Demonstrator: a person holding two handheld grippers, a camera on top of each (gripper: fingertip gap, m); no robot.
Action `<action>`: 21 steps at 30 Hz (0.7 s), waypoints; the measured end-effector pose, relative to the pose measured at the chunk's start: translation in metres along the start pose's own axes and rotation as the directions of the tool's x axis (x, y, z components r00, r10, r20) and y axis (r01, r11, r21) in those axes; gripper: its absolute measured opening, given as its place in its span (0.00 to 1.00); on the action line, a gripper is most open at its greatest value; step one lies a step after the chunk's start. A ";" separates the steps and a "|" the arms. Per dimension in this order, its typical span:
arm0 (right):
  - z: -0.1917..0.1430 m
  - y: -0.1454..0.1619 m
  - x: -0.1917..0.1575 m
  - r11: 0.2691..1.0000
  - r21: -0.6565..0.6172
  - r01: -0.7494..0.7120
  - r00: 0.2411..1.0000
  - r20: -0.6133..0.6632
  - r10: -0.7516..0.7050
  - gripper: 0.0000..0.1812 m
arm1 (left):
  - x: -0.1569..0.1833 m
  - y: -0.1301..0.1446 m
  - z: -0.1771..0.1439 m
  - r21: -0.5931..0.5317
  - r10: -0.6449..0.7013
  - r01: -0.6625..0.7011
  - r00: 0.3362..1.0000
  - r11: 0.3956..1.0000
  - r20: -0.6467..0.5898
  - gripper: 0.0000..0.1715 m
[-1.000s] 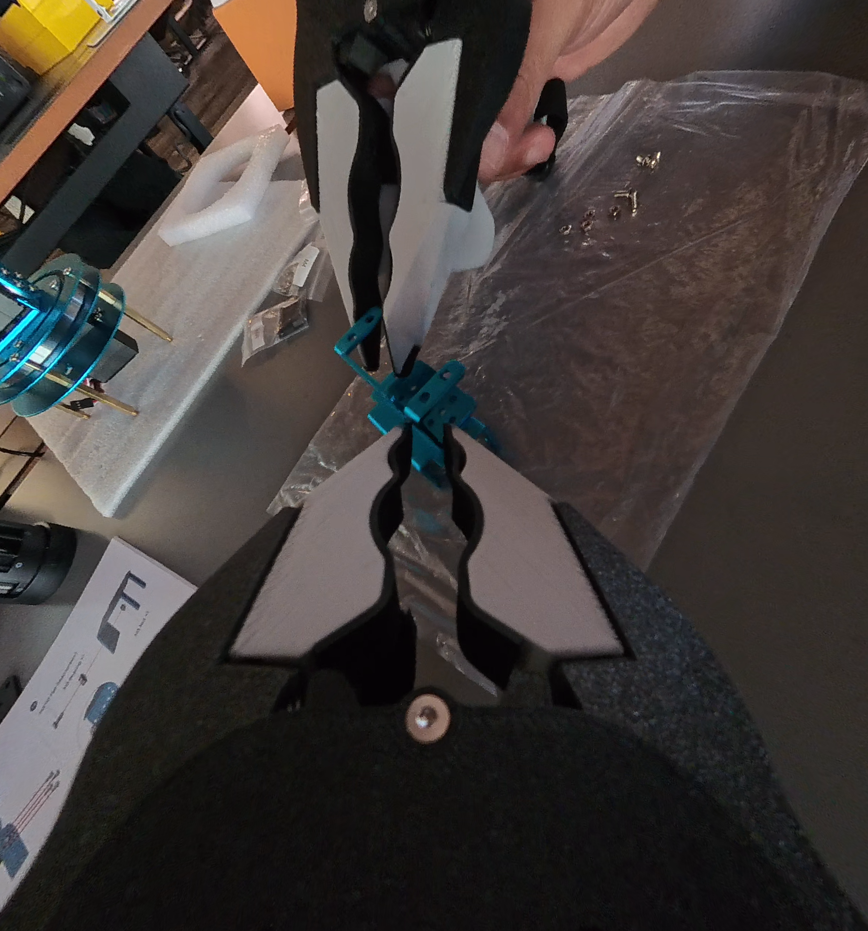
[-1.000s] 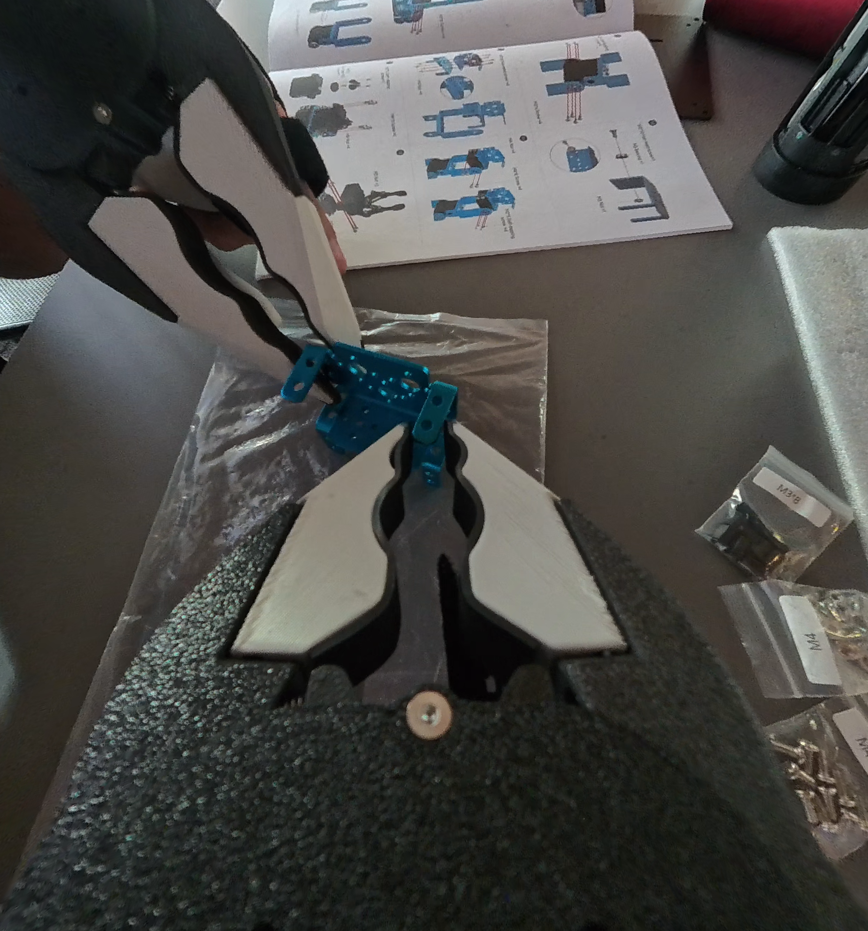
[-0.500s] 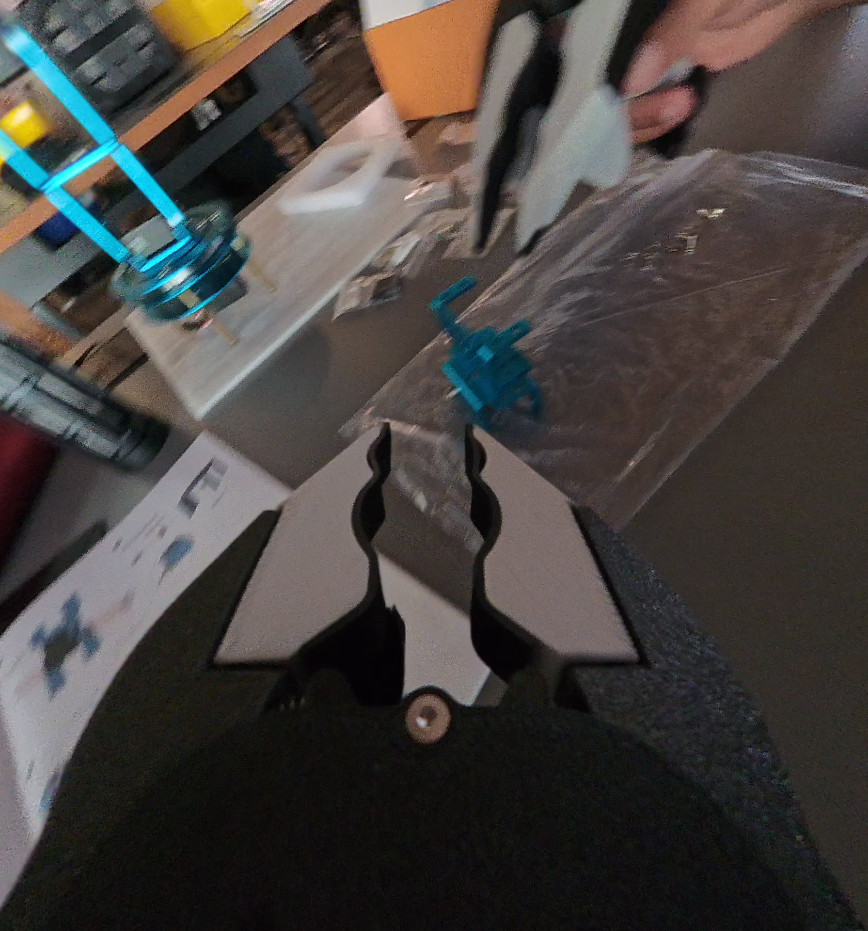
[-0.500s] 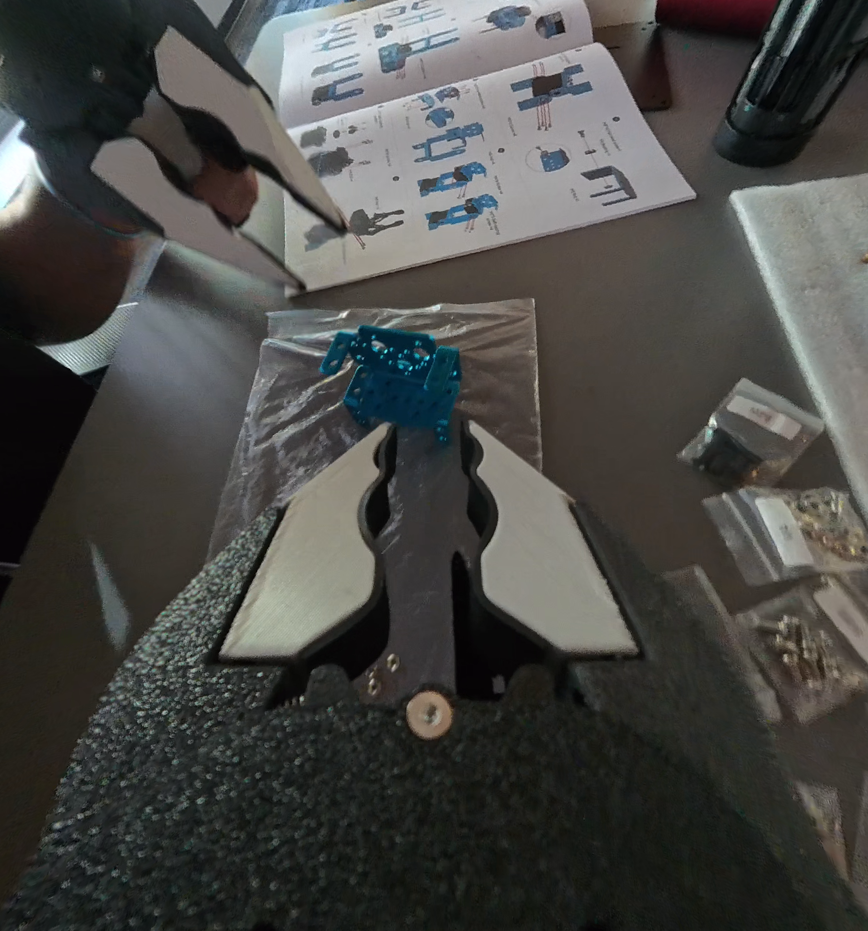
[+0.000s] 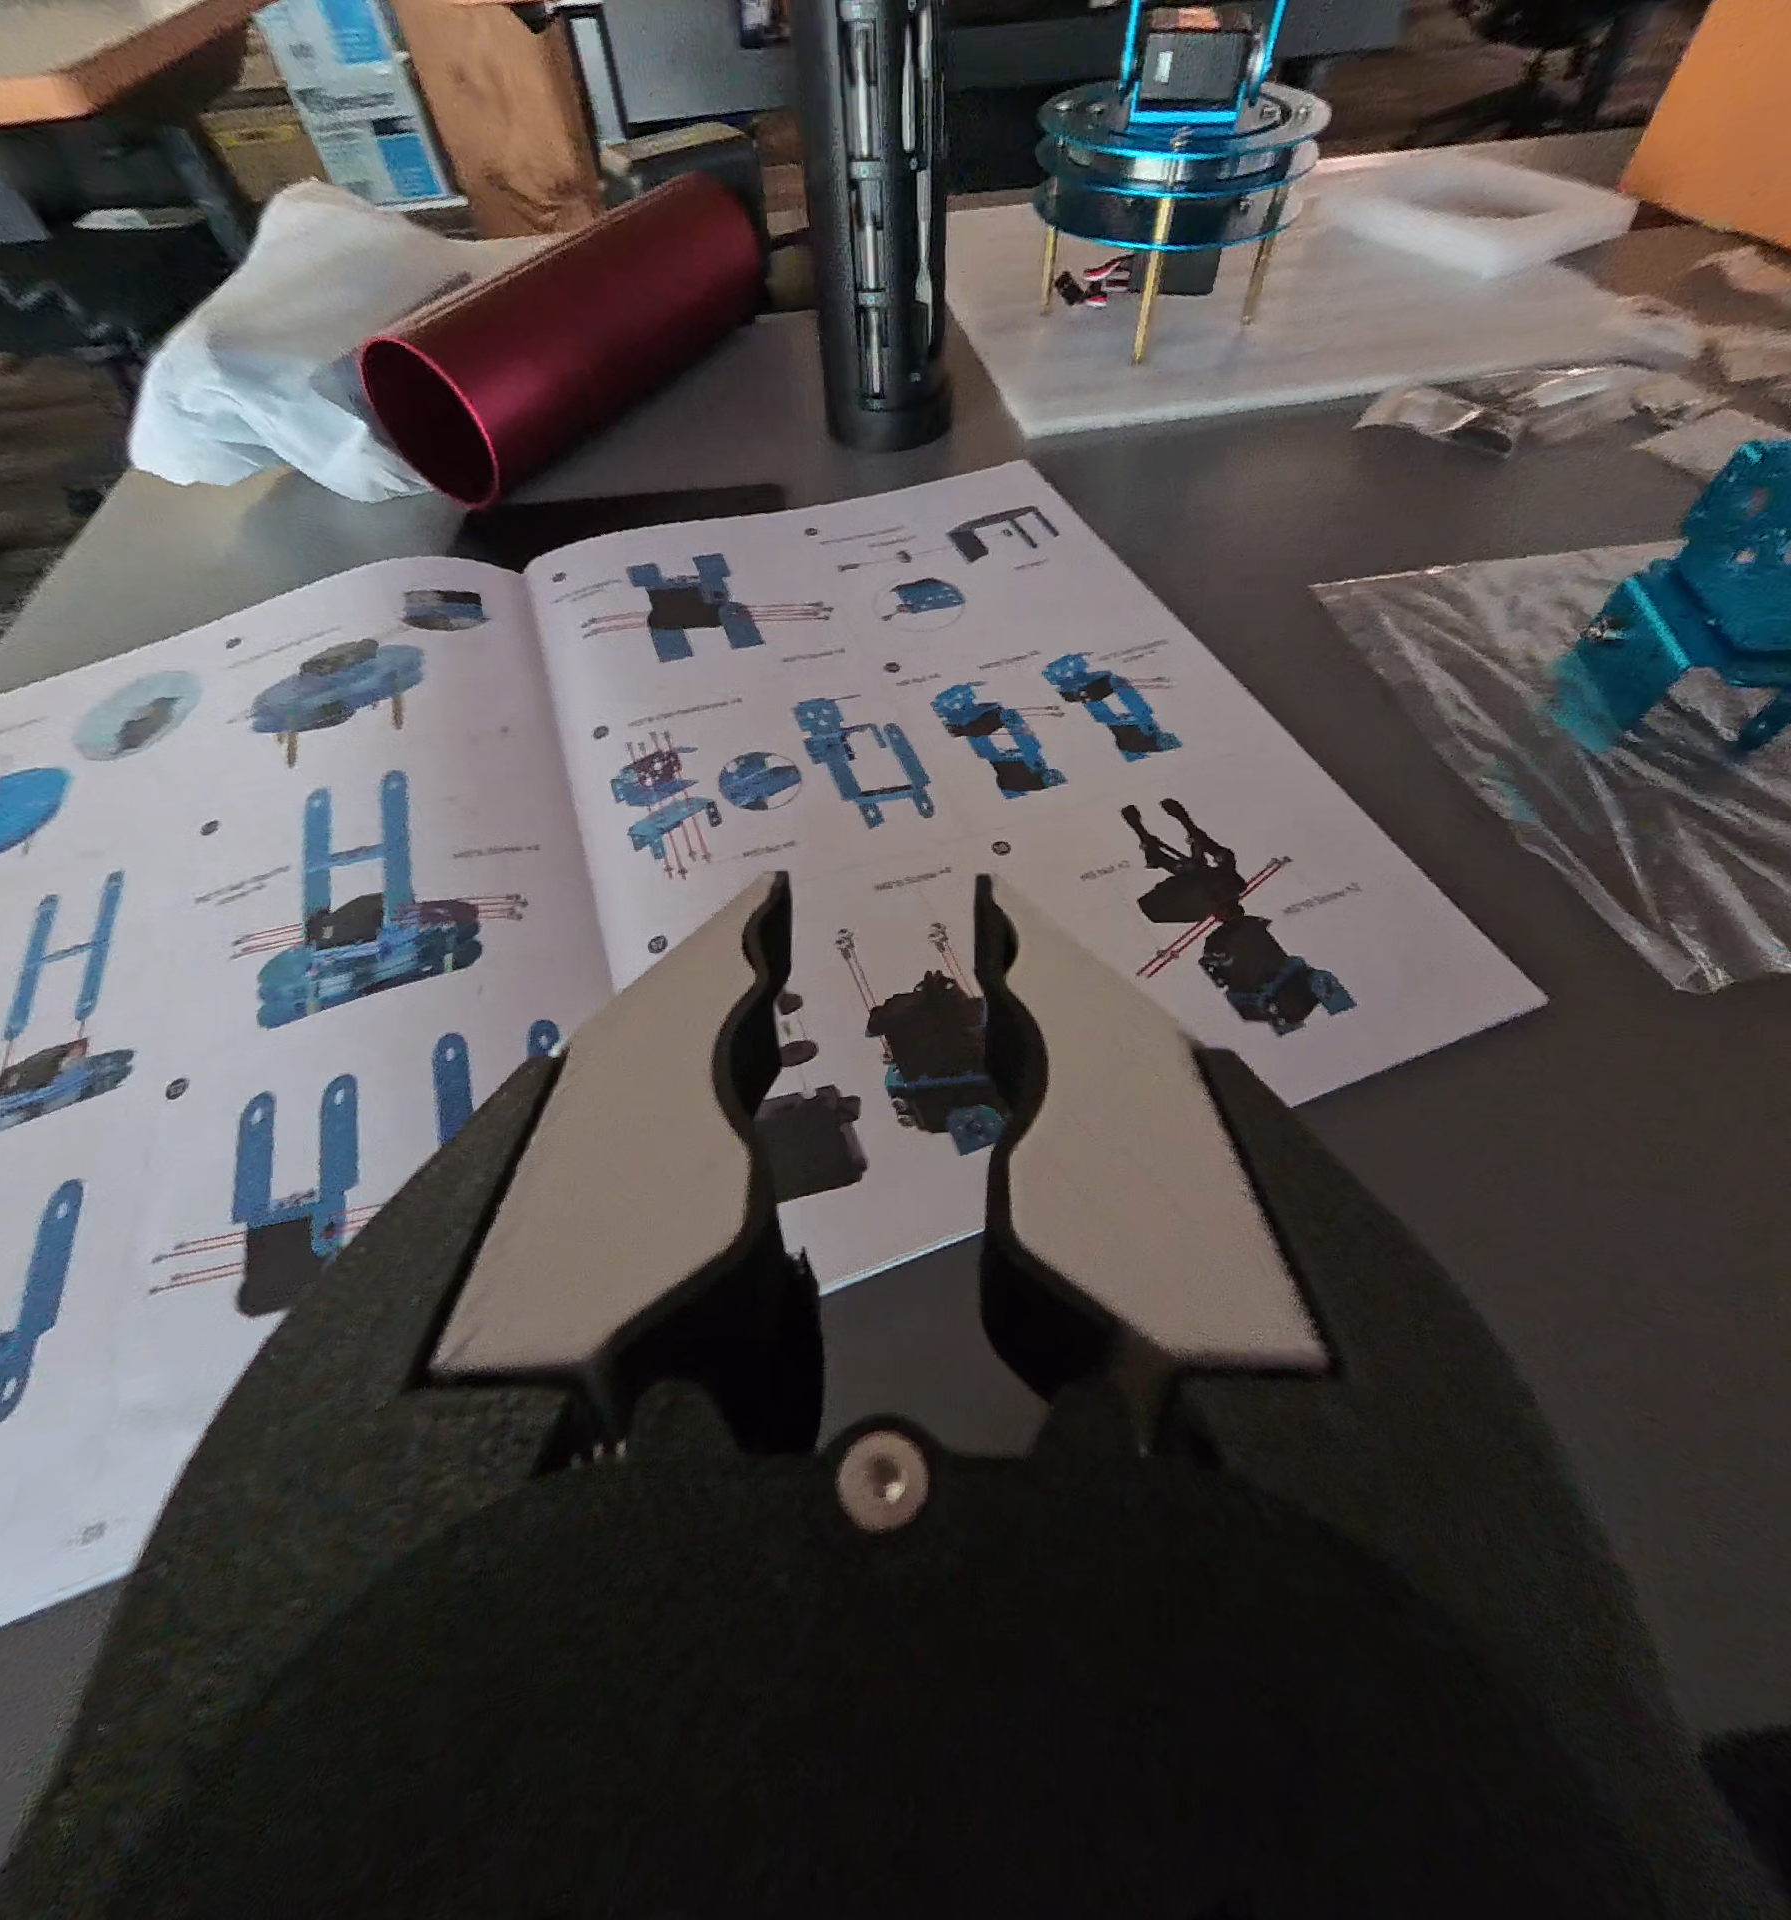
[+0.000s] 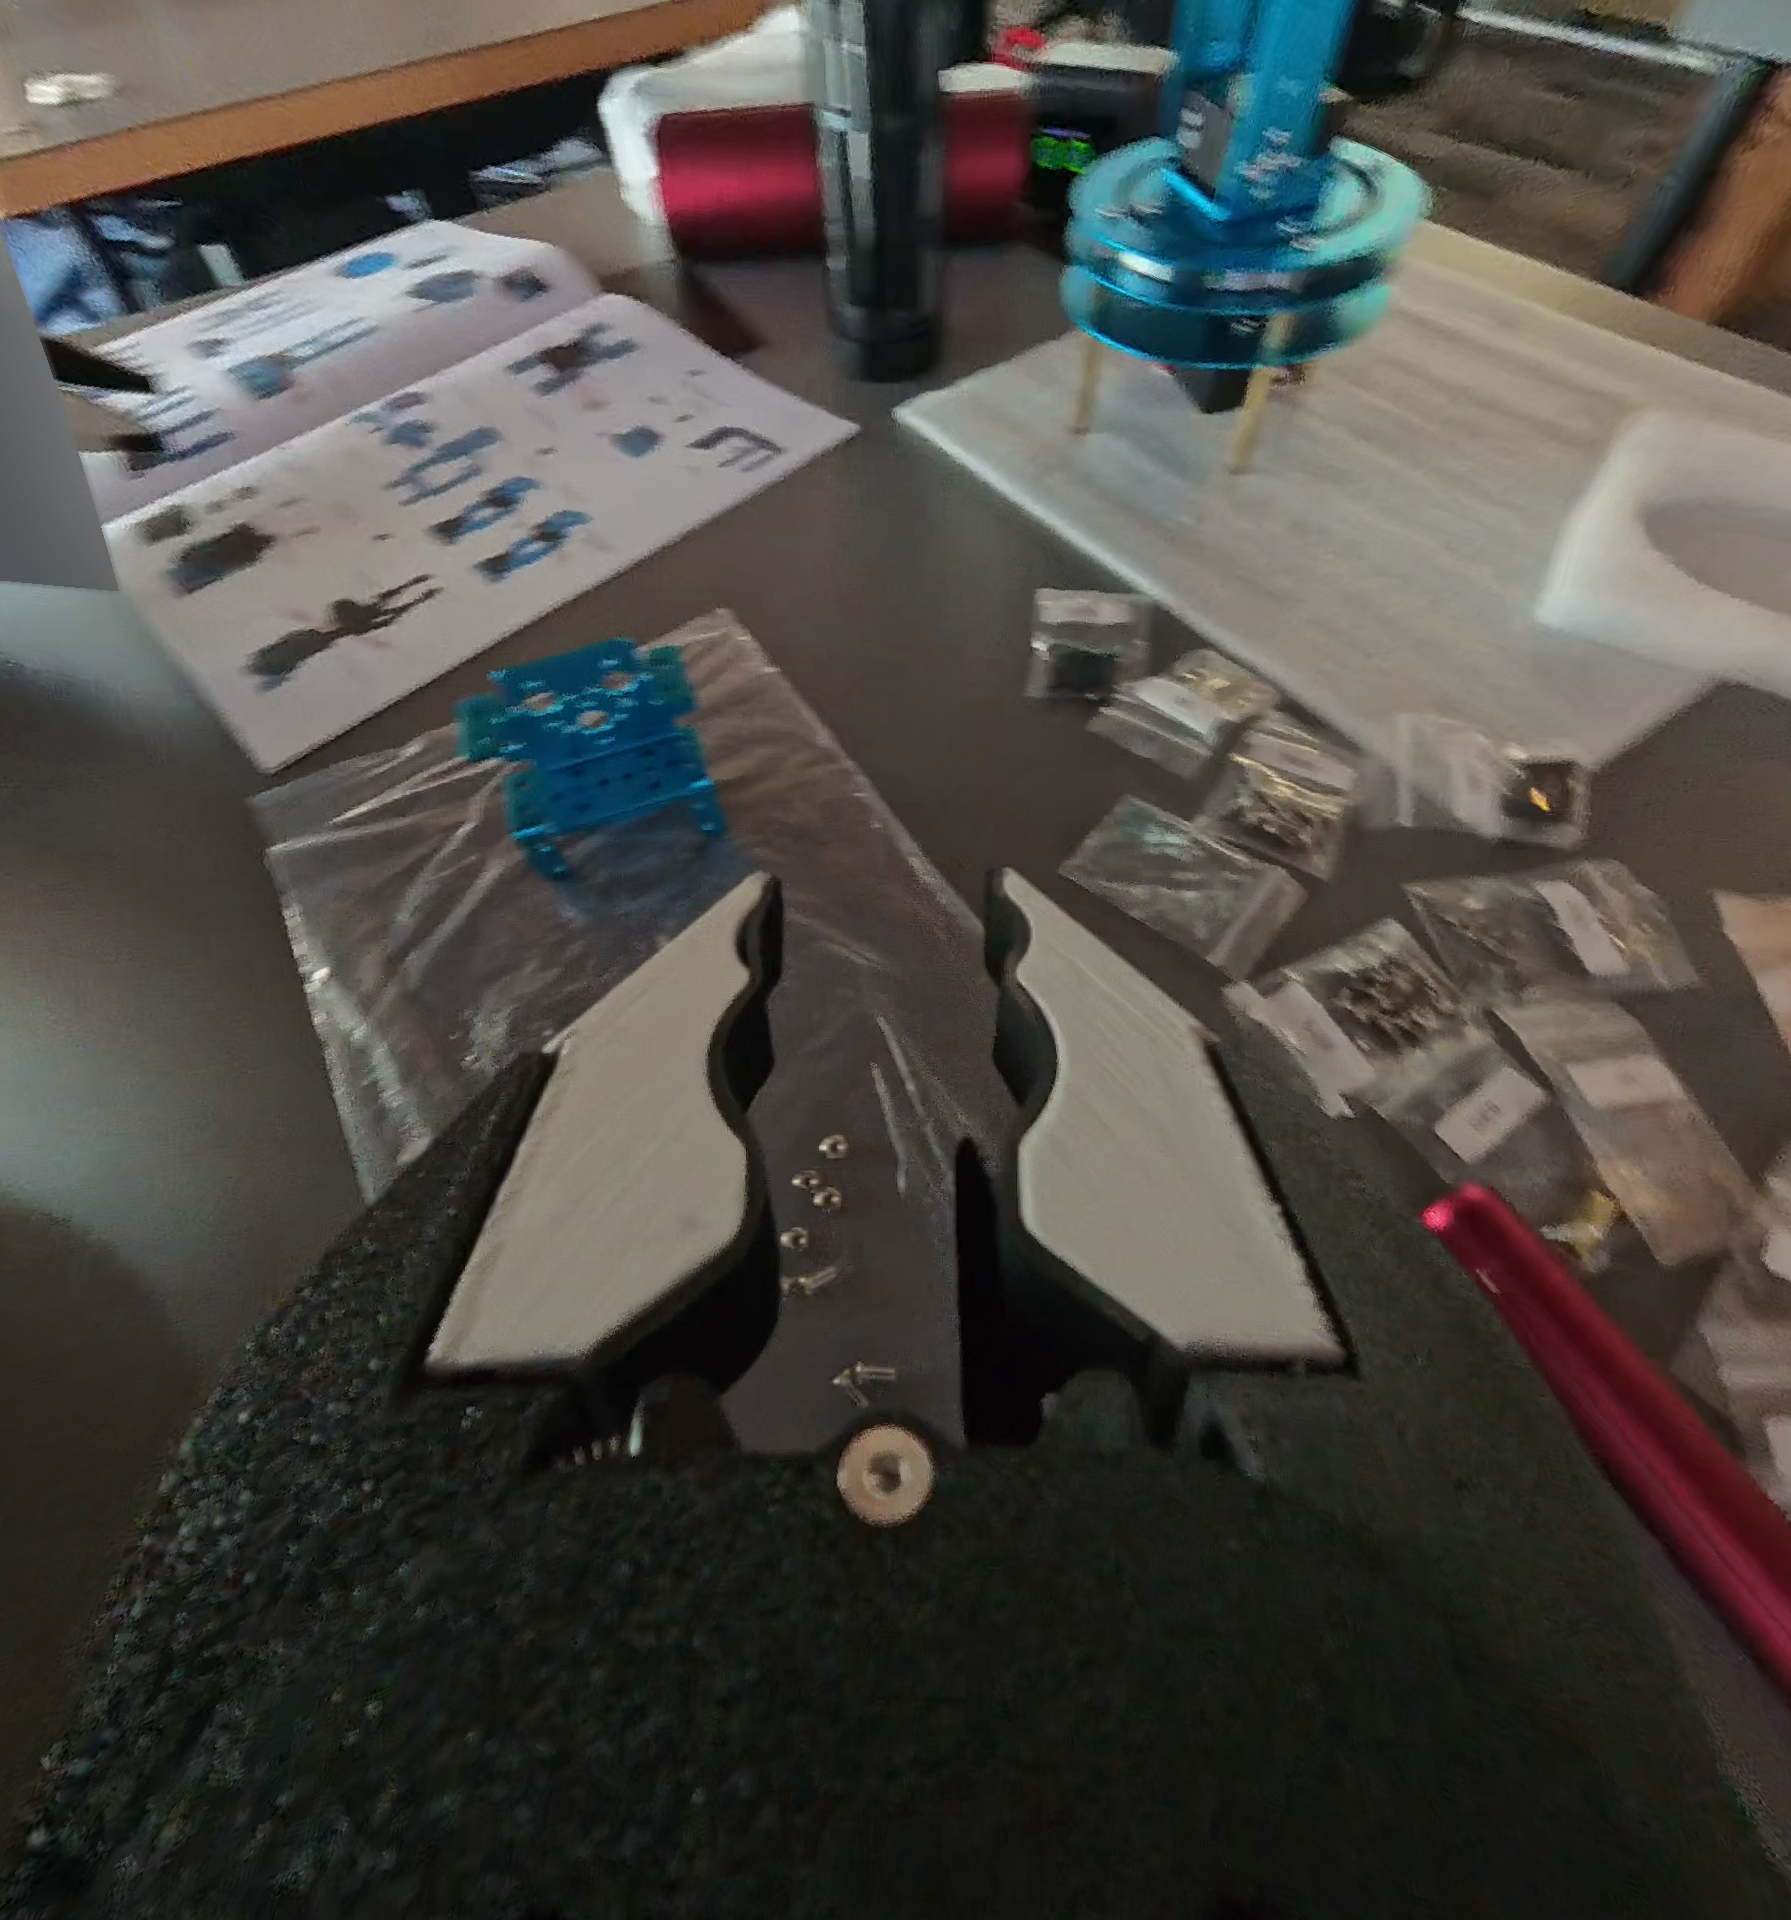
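Both grippers have let go and pulled back; left gripper (image 5: 880, 894) and right gripper (image 6: 883, 894) gape empty. Blue bracket (image 6: 592, 750) stands on plastic at eleven o'clock; I'd approach slowly.

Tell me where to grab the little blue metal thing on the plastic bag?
Probably the upright holed plate at the top of the blue bracket, coming down from above. It stands on splayed legs on the plastic bag, so the thin plate would slip between open fingers.
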State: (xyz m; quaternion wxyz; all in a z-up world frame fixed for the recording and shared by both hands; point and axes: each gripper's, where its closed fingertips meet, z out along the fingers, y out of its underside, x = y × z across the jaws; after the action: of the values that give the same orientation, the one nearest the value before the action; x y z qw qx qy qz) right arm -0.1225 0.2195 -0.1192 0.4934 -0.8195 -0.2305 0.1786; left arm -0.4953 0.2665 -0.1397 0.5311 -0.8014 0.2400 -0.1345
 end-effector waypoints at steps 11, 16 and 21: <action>0.010 -0.001 0.008 0.999 -0.030 0.017 0.997 -0.075 -0.019 0.22 | -0.014 0.009 0.003 -0.049 0.048 -0.045 0.998 0.998 0.043 0.21; 0.006 -0.004 0.005 0.998 -0.013 0.061 0.994 -0.094 -0.062 0.22 | -0.013 0.009 0.003 -0.046 0.049 -0.047 0.998 0.998 0.038 0.21; 0.006 -0.004 -0.001 0.998 -0.010 0.065 0.995 -0.079 -0.065 0.21 | -0.014 0.009 0.004 -0.050 0.032 -0.031 0.999 0.998 0.030 0.21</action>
State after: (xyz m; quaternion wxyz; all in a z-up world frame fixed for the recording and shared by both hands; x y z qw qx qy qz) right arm -0.1275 0.2249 -0.1178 0.5048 -0.8197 -0.2379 0.1291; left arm -0.5077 0.2736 -0.1492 0.5167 -0.8125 0.2476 -0.1075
